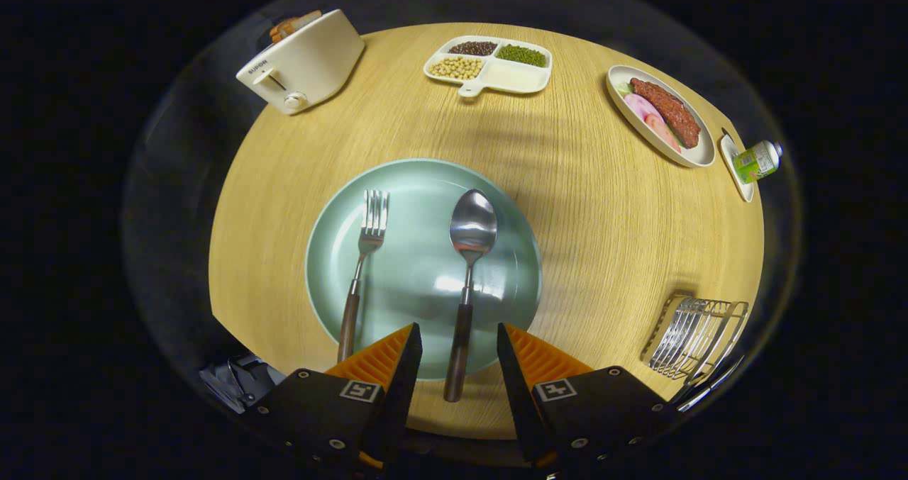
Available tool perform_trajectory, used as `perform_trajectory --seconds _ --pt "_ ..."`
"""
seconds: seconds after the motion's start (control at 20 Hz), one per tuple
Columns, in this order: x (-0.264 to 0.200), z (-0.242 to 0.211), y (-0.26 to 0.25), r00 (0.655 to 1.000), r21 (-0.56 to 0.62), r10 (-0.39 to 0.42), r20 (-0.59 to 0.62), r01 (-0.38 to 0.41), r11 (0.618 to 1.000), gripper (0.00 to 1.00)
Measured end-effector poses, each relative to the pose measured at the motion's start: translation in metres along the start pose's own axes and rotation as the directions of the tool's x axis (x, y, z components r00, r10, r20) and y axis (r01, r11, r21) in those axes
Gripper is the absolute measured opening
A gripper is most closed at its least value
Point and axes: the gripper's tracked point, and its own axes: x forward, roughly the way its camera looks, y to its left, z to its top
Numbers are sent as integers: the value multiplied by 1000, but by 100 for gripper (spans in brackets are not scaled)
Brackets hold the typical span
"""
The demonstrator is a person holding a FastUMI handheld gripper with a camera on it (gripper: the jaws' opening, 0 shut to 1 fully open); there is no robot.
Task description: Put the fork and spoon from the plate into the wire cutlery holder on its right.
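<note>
- Nearest of all, the claw (460, 345) hangs over the near edge of the table (582, 225) with its two fingers spread apart and gripping nothing; the dark handle end of the spoon (468, 267) lies in the gap between them, touched by neither.
- Just ahead of the fingers sits the pale green plate (418, 281), round and shallow, holding two pieces of cutlery laid side by side, handles toward the claw.
- On the plate's left half lies the fork (362, 267), tines pointing away, its brown handle reaching over the near rim beside the left finger.
- On the plate's right half lies the spoon, bowl up and pointing away, its handle passing over the near rim.
- Far left at the back stands a cream toaster (301, 62) with slices of bread (291, 25) showing in its top.
- Beyond the plate, at the table's far edge, rests a white divided tray (514, 77) with four sections: pale yellow beans, dark brown beans, green beans, and one white section whose contents I cannot make out.
- Further right, an oval white dish (638, 122) carries a reddish-brown piece of meat, pink slices and a bit of green.
- Beside it, on a small white saucer (734, 171), a green and white bottle (757, 161) lies on its side.
- Right of the plate and well apart from it, at the table's near right edge, stands the wire cutlery holder (695, 338), with no cutlery in it.
</note>
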Motion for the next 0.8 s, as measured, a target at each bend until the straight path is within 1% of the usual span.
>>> perform_trajectory --seconds 0.05,0.15,0.3,0.4,0.5,0.7,0.8 --pt "7 1 -1 1000 -2 -13 -13 12 1000 63" --pt "16 -1 -1 999 9 -22 -45 23 1000 55" --pt "28 -2 3 997 23 -21 -69 23 999 36" --pt "31 -2 1 997 30 -36 -73 38 999 24" --pt "32 1 4 997 43 -27 -68 30 999 17" --pt "31 4 1 999 22 -18 -30 19 1000 8" --pt "28 4 -1 1000 17 -6 -10 6 1000 6"
